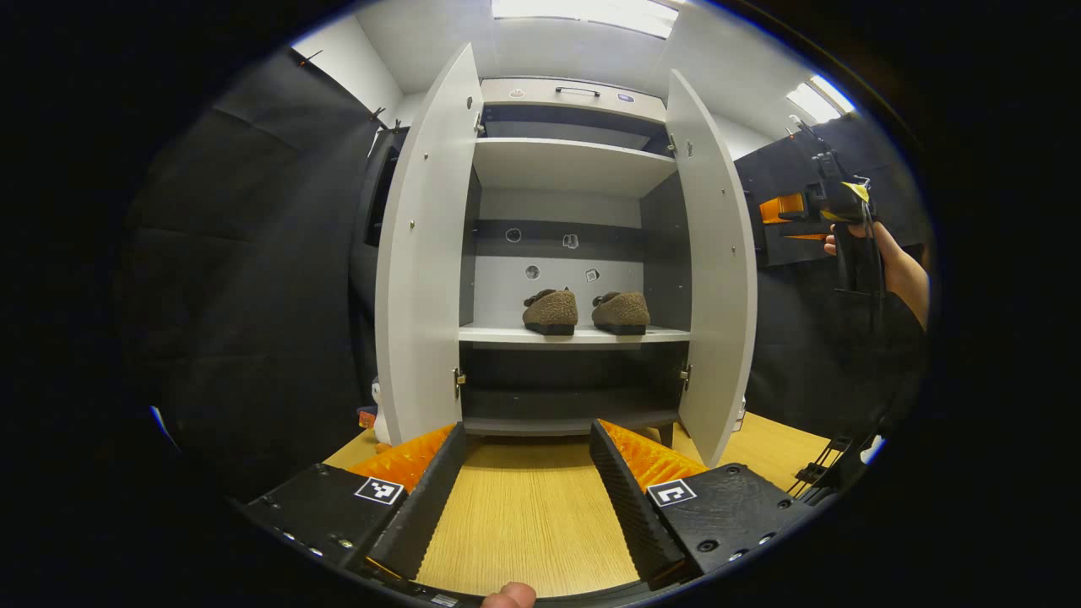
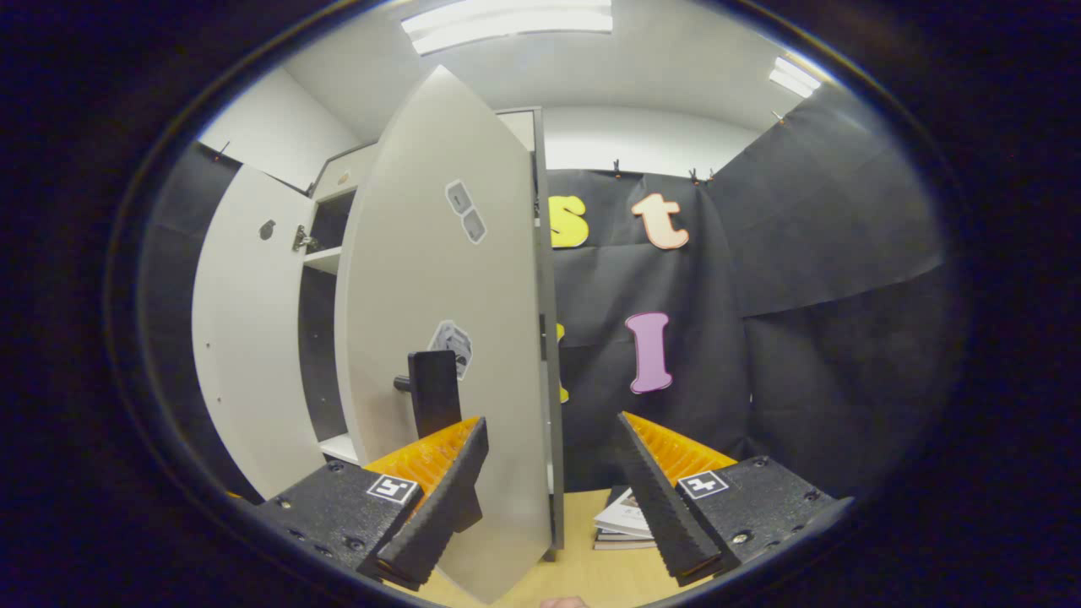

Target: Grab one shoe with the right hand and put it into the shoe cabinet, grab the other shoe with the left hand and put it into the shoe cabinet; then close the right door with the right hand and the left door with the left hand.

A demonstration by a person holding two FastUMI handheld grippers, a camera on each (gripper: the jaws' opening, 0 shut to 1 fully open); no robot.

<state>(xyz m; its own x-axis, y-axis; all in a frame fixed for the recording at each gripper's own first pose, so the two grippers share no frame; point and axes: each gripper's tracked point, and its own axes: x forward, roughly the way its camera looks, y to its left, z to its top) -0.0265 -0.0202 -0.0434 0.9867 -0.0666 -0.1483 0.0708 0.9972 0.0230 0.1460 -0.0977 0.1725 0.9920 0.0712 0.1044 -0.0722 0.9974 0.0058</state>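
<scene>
Two brown fuzzy shoes, one on the left point(image 1: 551, 311) and one on the right point(image 1: 621, 311), stand side by side on the middle shelf point(image 1: 574, 335) of the white shoe cabinet. Both doors, the left door point(image 1: 422, 253) and the right door point(image 1: 714, 270), stand wide open. My left gripper point(image 1: 528, 439) is open and hangs over the wooden table, well short of the cabinet. A hand holds my right gripper point(image 1: 790, 221) just outside the right door. In the right gripper view my right gripper point(image 2: 549, 456) is open. The right door's outer face point(image 2: 456, 279) and its black handle point(image 2: 435, 393) are close ahead.
The table point(image 1: 524, 523) stretches between me and the cabinet. A small white object point(image 1: 380, 414) sits by the cabinet's left foot. A stack of books point(image 2: 625, 523) lies on the table right of the cabinet. The left door point(image 2: 253, 338) also stands out, and black cloth walls close the booth.
</scene>
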